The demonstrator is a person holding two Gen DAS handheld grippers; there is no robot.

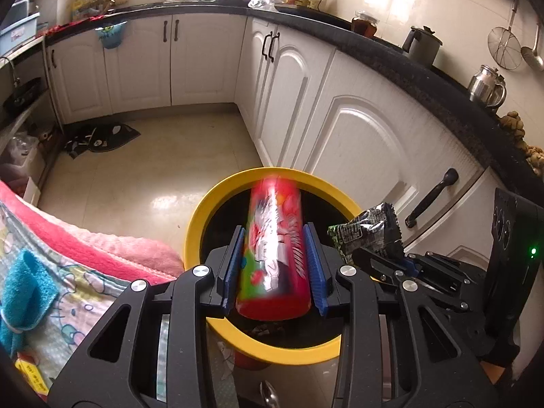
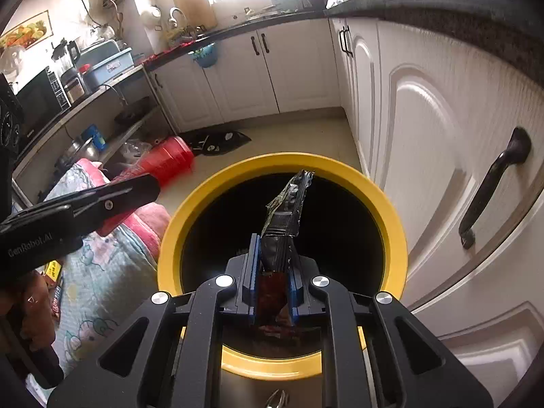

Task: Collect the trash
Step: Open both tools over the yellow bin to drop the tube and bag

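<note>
A red tube-shaped can (image 1: 276,248) is seen blurred between the blue pads of the left tool (image 1: 275,265), over the mouth of the yellow-rimmed bin (image 1: 195,224); whether the pads press on it cannot be told. A dark crinkled wrapper (image 2: 284,224) is clamped by the right tool (image 2: 272,285) above the same bin. White cabinet doors (image 1: 357,136) stand just beside the bin, and a patterned blanket (image 1: 78,278) lies at its other side. A dark mat (image 1: 102,136) lies on the floor further off.
</note>
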